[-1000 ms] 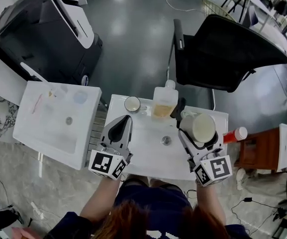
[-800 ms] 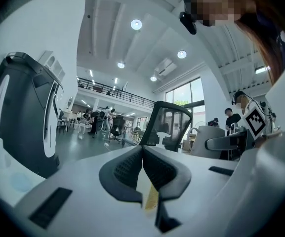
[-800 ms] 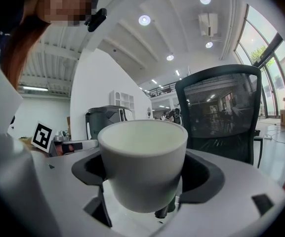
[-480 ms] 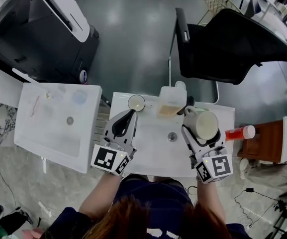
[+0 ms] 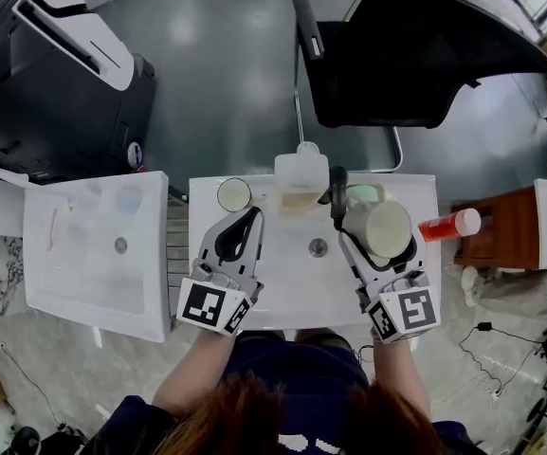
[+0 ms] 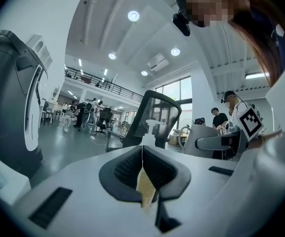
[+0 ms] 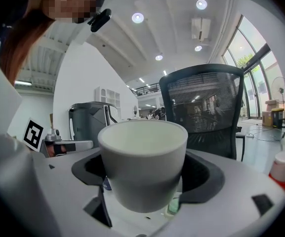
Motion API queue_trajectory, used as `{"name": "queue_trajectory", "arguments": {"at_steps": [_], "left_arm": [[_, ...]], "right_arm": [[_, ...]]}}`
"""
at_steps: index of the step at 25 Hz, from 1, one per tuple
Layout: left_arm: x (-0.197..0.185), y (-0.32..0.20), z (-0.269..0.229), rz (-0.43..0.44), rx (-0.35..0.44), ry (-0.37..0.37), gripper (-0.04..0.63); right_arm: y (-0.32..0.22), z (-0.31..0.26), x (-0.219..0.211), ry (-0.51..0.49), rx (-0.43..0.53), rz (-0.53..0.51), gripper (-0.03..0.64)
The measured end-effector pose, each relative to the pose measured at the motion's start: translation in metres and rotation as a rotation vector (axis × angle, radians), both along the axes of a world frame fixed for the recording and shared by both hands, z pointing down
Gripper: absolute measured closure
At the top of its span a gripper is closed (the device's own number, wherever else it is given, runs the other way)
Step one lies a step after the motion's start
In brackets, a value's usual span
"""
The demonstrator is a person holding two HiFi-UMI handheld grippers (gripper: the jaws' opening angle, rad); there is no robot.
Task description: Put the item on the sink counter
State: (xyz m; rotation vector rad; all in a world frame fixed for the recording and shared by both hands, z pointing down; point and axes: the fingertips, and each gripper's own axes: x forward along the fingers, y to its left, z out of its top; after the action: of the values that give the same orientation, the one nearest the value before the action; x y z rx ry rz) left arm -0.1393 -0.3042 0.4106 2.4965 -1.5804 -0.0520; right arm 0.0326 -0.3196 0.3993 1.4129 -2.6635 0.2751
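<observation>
— Much moved since a second ago?

— Hardly, measured against the drain [image 5: 318,247]. Just a swing of the view, with the chair [image 5: 415,55] pushed up-frame and the printer [image 5: 55,74] further left. Same spot for both grippers.

— From the left, then?

— Second white basin [image 5: 93,282], well apart. Then the sink counter [image 5: 287,303], with a small round cup [image 5: 233,194] at its back left corner. Left gripper [image 5: 247,218] pinched together on nothing, over the left side. Soap bottle [image 5: 300,183] at the back middle, dark tap [image 5: 337,195] just beside it.

— And the item?

— White cup [image 5: 388,227], upright, clamped in the right gripper [image 5: 379,240], over the counter's right side, near the tap. Resting or lifted: cannot tell.

— Risks?

— Could clip the tap on the way down and tilt. Could land on the green thing [image 5: 368,194] half hidden behind it and sit crooked. Let go too near the bowl's edge, probably slides in. Further right, a red-capped bottle [image 5: 448,225] lying at the counter's end, easily knocked off by a wide pull-back
</observation>
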Motion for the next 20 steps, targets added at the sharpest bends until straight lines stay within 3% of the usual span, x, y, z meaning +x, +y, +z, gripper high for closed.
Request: {"name": "queue_trajectory", "arguments": {"at_steps": [10,20], "left_arm": [[0.055,-0.011,0.017,0.110,-0.020,-0.001,0.574],[0.085,-0.020,0.037,0.152,-0.058,-0.013,0.574]], "right_arm": [[-0.013,0.023,0.078,0.065,-0.008,0.207,0.169],[-0.038,0.081,0.121,0.113,-0.071,0.318,0.170]]}}
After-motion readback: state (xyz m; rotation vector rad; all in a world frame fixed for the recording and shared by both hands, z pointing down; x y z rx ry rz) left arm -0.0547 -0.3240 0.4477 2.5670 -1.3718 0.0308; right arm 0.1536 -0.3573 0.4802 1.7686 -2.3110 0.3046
